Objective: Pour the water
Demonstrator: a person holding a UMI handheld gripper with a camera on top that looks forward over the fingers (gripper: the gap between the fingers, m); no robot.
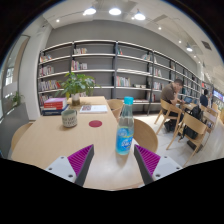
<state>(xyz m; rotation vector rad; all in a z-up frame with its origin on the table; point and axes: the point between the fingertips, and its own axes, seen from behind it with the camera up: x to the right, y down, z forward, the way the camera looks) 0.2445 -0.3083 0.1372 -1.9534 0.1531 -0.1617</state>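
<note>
The clear plastic bottle [125, 128] wore a blue label and cap. At eleven o'clock from it, a dark red round coaster [95, 124] lay on the pale wooden tabletop [40, 140]. The tool's [113, 160] pads [80, 160] were magenta.

Long grey metal bookshelves [110, 65] are running along the far wall, holding scattered rows of books. Round white ceiling lights [114, 12] are glowing overhead. A pale wooden table [50, 135] is filling the foreground, carrying a leafy green plant in a pale woven pot [72, 95], a stack of red and white books [54, 103] and a small dark red round coaster [95, 124]. Light wooden chairs [190, 125] are standing off to the side, where seated people [172, 96] are gathering.
</note>
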